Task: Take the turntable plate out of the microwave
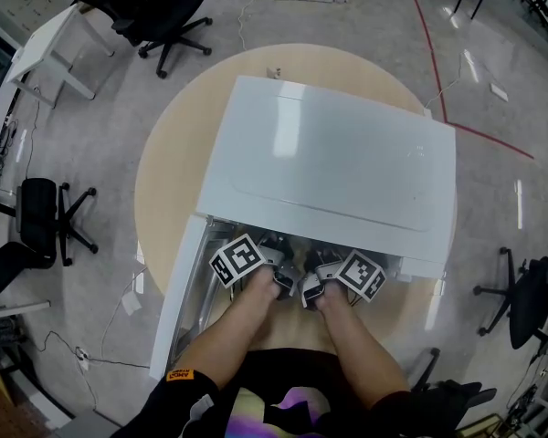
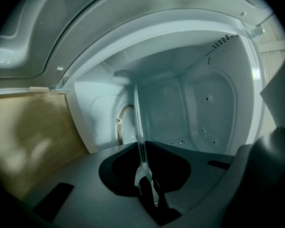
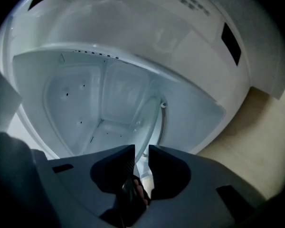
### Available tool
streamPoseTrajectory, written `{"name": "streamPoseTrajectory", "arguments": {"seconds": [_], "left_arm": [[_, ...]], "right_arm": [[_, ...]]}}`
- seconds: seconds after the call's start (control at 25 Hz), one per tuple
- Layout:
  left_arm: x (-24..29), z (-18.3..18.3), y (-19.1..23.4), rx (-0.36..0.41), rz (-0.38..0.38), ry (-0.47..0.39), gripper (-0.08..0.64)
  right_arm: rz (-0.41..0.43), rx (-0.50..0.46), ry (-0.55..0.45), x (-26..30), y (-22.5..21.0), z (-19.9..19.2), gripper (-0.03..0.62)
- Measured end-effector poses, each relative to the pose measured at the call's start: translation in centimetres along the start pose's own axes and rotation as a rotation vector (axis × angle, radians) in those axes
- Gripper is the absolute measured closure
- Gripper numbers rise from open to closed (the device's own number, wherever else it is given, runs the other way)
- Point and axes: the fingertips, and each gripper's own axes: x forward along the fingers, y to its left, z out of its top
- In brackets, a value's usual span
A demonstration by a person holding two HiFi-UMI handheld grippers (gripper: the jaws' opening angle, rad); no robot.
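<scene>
Left gripper point(image 2: 141, 146): clenched on turntable plate point(image 2: 137, 113) rim;
Right gripper point(image 3: 141, 150): grasping the same plate;
Microwave point(image 1: 329, 153): both grippers at its 6 o'clock

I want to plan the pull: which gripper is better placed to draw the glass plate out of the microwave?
Neither alone. The left gripper and the right gripper each hold the near rim of the glass plate, side by side in the mouth of the microwave, so both should probably pull together.
</scene>
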Motion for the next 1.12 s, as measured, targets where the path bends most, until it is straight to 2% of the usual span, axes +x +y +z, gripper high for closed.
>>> {"name": "streamPoseTrajectory", "arguments": {"seconds": [0.44,0.56,0.64,0.72,1.12], "left_arm": [[-1.1,-0.3,-0.3,0.008,-0.013,0.025,0.479],[-1.3,-0.2,-0.3,0.011,-0.018,0.025,0.479],[-1.3,-0.2,-0.4,0.012,-0.023,0.028,0.477],[-1.3,-0.3,-0.4,0.012,-0.024,0.032,0.476],[-2.7,-1.4,-1.7,0.037,-0.047,0.036,0.463]], "right_arm": [[-0.037,0.014,-0.003,1.4,-3.7,0.0,0.512],[0.047,0.015,-0.037,1.5,-1.1,0.1,0.512],[0.096,-0.025,-0.059,1.4,0.9,0.5,0.512],[0.1,-0.054,-0.071,1.2,1.1,0.6,0.512],[0.137,-0.058,-0.1,-0.7,2.4,0.4,0.512]]}}
